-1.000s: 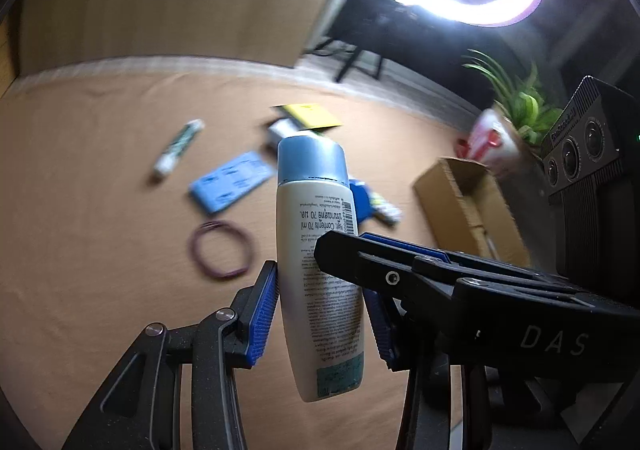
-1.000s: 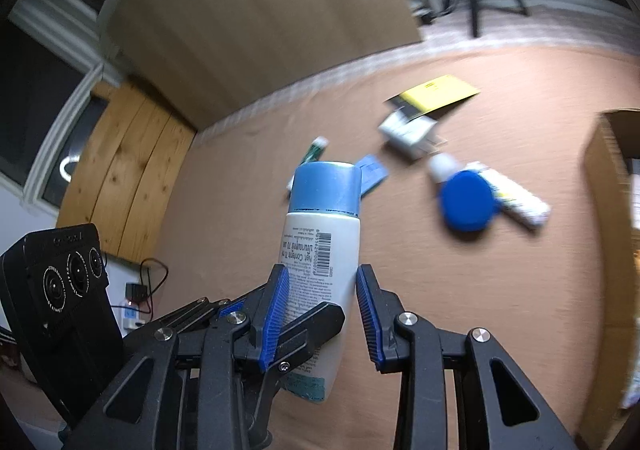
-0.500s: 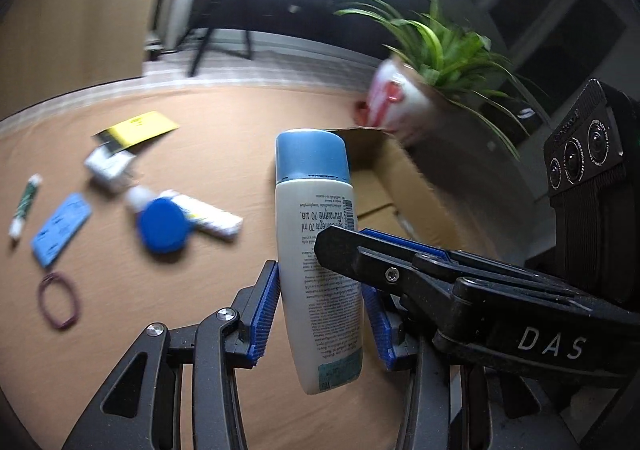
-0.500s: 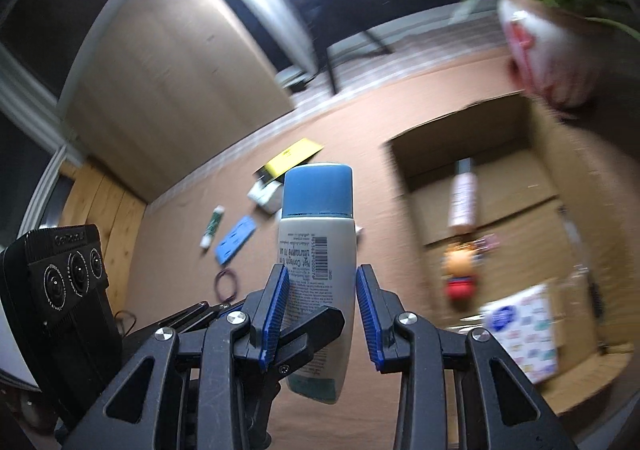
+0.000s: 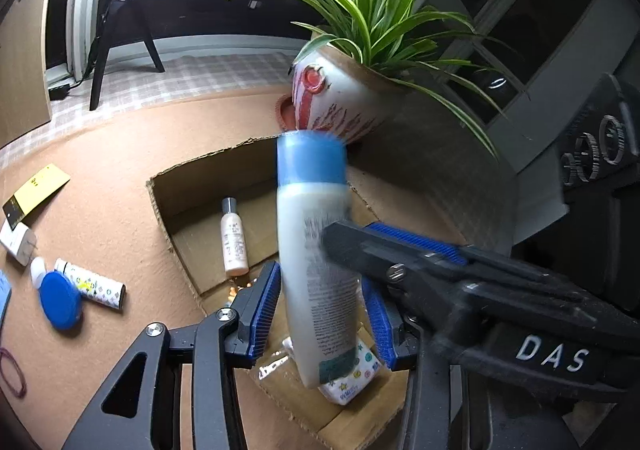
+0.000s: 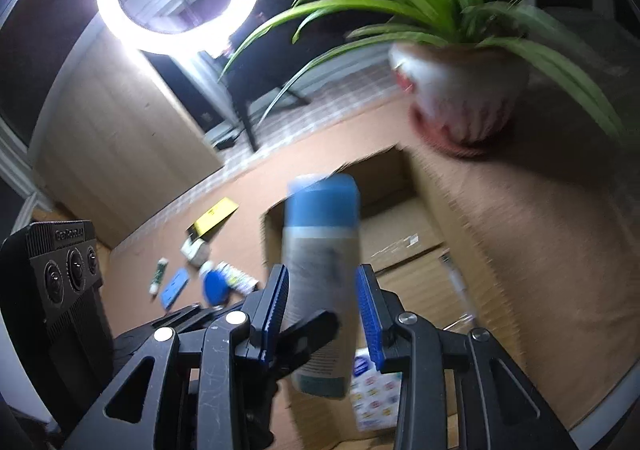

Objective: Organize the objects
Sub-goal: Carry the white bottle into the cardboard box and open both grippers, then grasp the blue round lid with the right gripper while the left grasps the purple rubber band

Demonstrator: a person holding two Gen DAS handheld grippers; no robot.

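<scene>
A white bottle with a blue cap (image 5: pixel 316 258) stands upright between both grippers; it also shows in the right wrist view (image 6: pixel 320 282). My left gripper (image 5: pixel 320 310) and my right gripper (image 6: pixel 322 318) are both shut on its lower body and hold it above an open cardboard box (image 5: pixel 208 186), which also shows in the right wrist view (image 6: pixel 400 218). The box holds a small pale bottle (image 5: pixel 234 242) and a white patterned packet (image 5: pixel 356 374). The right wrist view is blurred by motion.
A potted spider plant (image 5: pixel 340 98) stands just behind the box. Left of the box on the brown table lie a blue round lid (image 5: pixel 60 300), a patterned tube (image 5: pixel 90 284), a small white box (image 5: pixel 18 244), a yellow card (image 5: pixel 36 188) and a purple band (image 5: pixel 12 370).
Both grippers have carried the bottle to the right, from over the loose items to over the cardboard box. The plant now fills the upper view. The grip is unchanged.
</scene>
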